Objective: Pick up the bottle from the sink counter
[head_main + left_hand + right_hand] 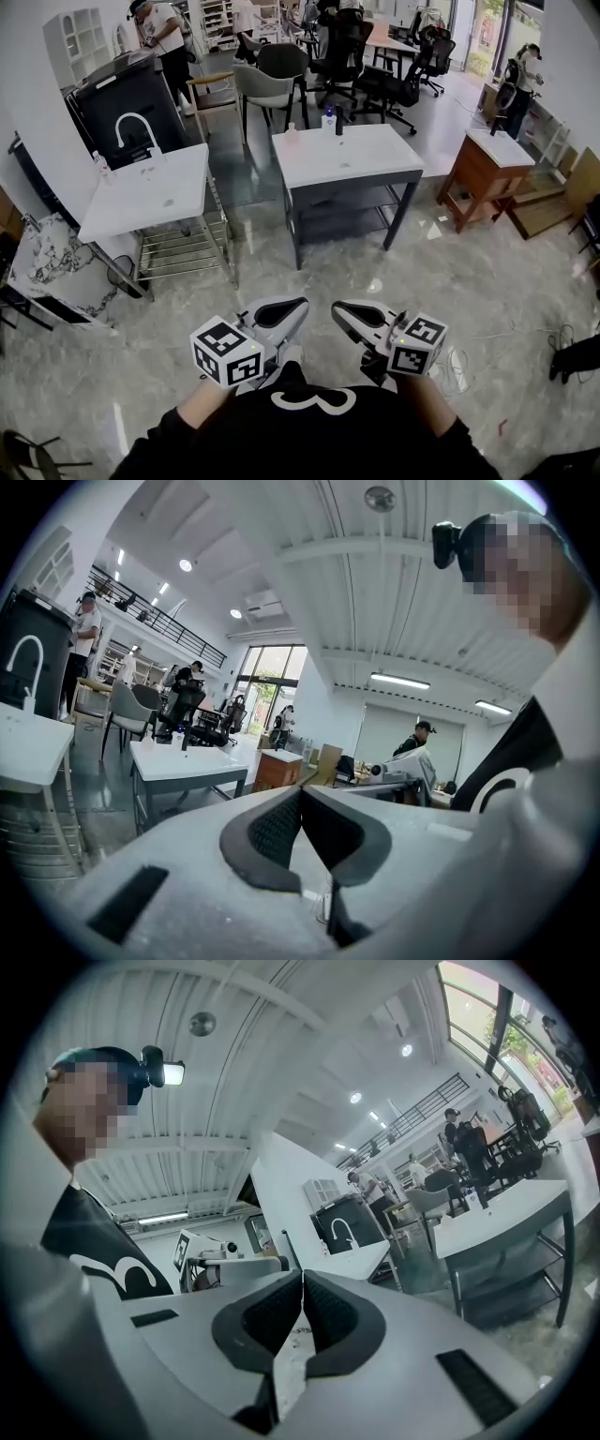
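Observation:
A white sink counter [178,202] with a curved white faucet [137,126] stands far off at the left. A small clear bottle [100,167] sits at its left rear corner. My left gripper [298,305] and right gripper [337,309] hover side by side close to the person's chest, well short of the counter. Both are shut with nothing between the pads. In the left gripper view the closed jaws [300,791] point up over the room, with the counter [33,747] at the far left. The right gripper view shows its closed jaws [303,1275] and the faucet [341,1233] beyond them.
A second white-topped table [352,155] on dark legs stands ahead, bearing a pink bottle [292,134] and two other small bottles [330,119]. A wooden cabinet [487,173] is at the right, chairs [267,84] and people behind. Marble floor [375,272] lies between me and the furniture.

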A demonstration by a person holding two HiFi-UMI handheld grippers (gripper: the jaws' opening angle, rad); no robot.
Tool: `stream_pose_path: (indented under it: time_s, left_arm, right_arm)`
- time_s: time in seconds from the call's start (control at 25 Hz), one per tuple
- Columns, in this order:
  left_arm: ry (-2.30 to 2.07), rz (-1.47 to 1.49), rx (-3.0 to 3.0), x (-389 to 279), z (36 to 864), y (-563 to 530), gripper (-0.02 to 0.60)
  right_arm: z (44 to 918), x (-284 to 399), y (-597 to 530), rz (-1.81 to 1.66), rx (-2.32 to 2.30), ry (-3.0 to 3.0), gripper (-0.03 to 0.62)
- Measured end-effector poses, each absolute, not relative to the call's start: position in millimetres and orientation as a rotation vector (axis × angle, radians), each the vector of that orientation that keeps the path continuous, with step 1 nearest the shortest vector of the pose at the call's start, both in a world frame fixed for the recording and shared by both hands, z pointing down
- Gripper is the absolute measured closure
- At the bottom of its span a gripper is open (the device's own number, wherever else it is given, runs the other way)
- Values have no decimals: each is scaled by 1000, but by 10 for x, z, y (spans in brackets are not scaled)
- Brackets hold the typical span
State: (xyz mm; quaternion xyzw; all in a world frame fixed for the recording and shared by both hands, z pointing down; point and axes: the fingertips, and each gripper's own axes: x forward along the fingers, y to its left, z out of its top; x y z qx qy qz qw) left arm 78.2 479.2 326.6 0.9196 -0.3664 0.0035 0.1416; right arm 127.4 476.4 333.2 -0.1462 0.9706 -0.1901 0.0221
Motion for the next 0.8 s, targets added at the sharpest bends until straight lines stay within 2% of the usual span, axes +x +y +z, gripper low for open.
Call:
stream_pose_path:
  time_s: [0.48, 0.8]
  left_arm:
    - [-971, 55, 2621, 417, 3445, 3340, 566]
    - [-970, 21, 2589, -125, 3535, 2289, 566]
  right_arm:
    - [3522, 874, 3353, -698, -536, 2980, 580]
    - [3658, 418, 2340, -757, -579, 2980, 580]
